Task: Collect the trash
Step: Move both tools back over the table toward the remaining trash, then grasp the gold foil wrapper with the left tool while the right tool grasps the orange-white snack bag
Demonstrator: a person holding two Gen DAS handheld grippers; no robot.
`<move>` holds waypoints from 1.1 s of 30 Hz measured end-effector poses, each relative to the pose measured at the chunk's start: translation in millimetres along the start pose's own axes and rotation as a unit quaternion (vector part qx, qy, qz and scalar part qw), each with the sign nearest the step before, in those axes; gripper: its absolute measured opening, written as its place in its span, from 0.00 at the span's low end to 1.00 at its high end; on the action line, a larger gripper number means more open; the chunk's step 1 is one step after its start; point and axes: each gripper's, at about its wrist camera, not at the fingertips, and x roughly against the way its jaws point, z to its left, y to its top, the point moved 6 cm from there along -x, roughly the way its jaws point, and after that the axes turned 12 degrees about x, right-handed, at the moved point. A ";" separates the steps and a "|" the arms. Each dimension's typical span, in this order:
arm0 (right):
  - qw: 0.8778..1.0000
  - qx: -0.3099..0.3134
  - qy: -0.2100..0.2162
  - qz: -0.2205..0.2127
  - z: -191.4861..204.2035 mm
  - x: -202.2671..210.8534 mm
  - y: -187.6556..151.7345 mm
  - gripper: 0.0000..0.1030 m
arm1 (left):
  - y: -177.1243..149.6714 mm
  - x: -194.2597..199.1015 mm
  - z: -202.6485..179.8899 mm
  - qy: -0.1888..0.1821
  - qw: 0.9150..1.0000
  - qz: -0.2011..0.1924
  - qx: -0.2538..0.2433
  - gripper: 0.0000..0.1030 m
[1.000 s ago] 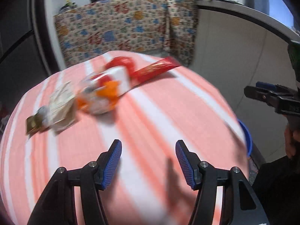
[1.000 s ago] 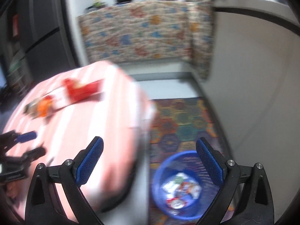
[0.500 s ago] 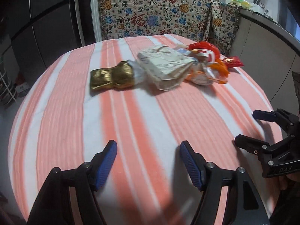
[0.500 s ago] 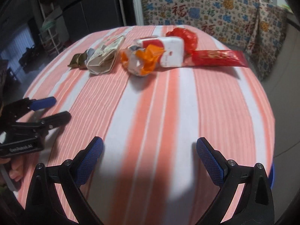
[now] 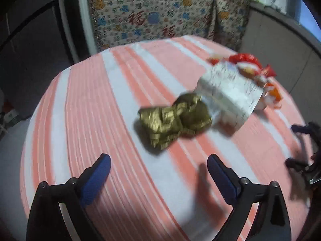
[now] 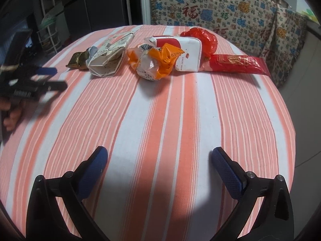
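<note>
Round table (image 6: 180, 120) with orange-white striped cloth. Trash in row across far half: gold wrapper (image 5: 174, 118) at left end, white folded carton (image 6: 110, 56) touching it, then orange crumpled wrapper (image 6: 158, 62), white-red box (image 6: 180, 54), red bag (image 6: 202, 38), long red packet (image 6: 238, 63).

Left claw (image 5: 158, 178): jaws opening, nothing between them; gold wrapper lies just ahead, apart from fingertips.

Right claw (image 6: 159, 168): jaws spread wide, empty, above bare cloth; trash well ahead.
</note>
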 end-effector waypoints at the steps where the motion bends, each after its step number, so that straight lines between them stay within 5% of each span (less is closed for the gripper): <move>1: 1.000 -0.001 0.000 0.000 -0.3 0.0 0.1 1.00 | 7.0 2.2 -2.2 -0.017 1.000 -0.002 -0.006 0.96; 5: 1.000 -0.004 -0.002 -0.001 -1.9 0.0 0.2 1.00 | 37.2 8.3 -15.3 -0.044 0.998 -0.018 -0.048 0.96; 10: 1.000 -0.009 -0.006 -0.001 -4.3 0.1 0.0 1.00 | 52.2 -16.4 -39.1 -0.078 0.993 0.014 -0.093 0.96; 15: 1.000 -0.023 -0.010 -0.003 -9.0 1.9 -2.3 1.00 | 23.8 -35.5 -51.9 -0.096 0.982 0.084 -0.142 0.95; 19: 0.999 -0.036 -0.012 -0.006 -14.0 2.7 -3.0 1.00 | 3.6 -15.1 -59.9 -0.125 0.974 0.096 -0.161 0.95; 23: 0.999 -0.033 -0.019 -0.001 -12.7 0.8 -1.5 1.00 | -1.1 -18.0 -58.8 -0.091 0.980 0.072 -0.159 0.95; 26: 0.999 -0.035 -0.019 -0.002 -13.9 0.5 -1.9 1.00 | -7.7 -29.6 -55.0 -0.070 0.980 0.091 -0.163 0.94; 29: 0.999 -0.041 -0.022 -0.003 -15.9 1.0 -3.0 1.00 | -9.7 -24.4 -52.5 -0.069 0.983 0.081 -0.151 0.81; 33: 0.999 -0.043 -0.022 -0.003 -16.3 1.2 -4.3 1.00 | -12.3 -12.4 -41.1 -0.045 0.991 0.064 -0.106 0.47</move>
